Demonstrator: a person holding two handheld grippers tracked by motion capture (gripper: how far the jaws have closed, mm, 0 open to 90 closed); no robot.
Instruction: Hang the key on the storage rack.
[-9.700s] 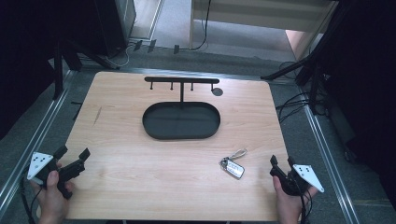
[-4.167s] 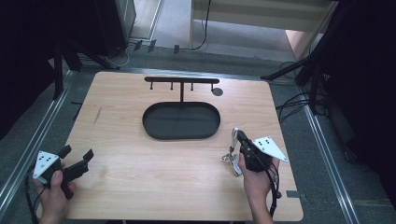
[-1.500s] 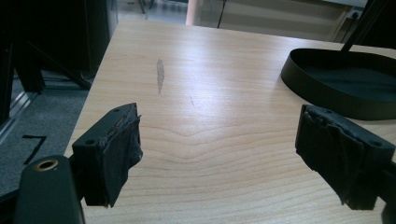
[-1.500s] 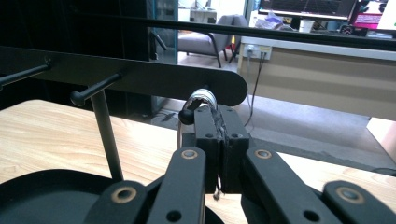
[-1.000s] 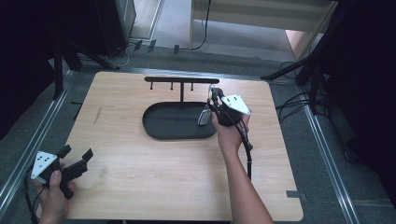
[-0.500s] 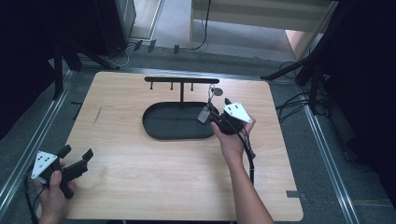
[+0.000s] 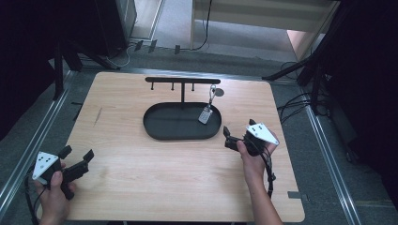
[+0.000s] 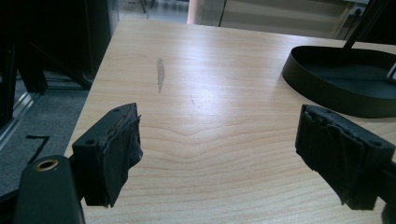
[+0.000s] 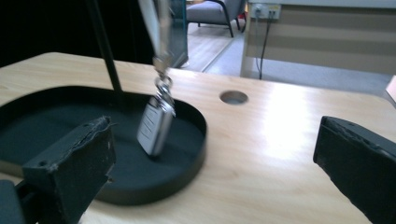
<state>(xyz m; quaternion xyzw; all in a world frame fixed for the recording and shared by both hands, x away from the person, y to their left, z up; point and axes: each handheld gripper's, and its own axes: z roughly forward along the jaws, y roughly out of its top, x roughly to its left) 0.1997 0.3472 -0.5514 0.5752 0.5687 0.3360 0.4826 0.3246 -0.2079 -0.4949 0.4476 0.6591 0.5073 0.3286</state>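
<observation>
1. Right gripper (image 7: pixel 228 139) sits at about 4 o'clock from the tray (image 7: pixel 155 130), jaws spread wide and holding nothing, pointing back toward 10 o'clock.
2. Its own camera looks between the parted jaws at the key fob (image 9: pixel 156 123), which dangles by its ring and clip from the rack (image 7: pixel 182 81) above the tray's right end.
3. From above, the key fob (image 7: pixel 205 114) hangs at the 3 o'clock end of the rack, its lower edge over or just touching the tray; which one I cannot tell.
4. Left gripper (image 7: pixel 75 158) rests at the table's (image 7: pixel 141 178) 7 o'clock corner, jaws apart and empty.
5. Judging by this, the hanging looks done; what is left is bringing the right hand clear.
</observation>
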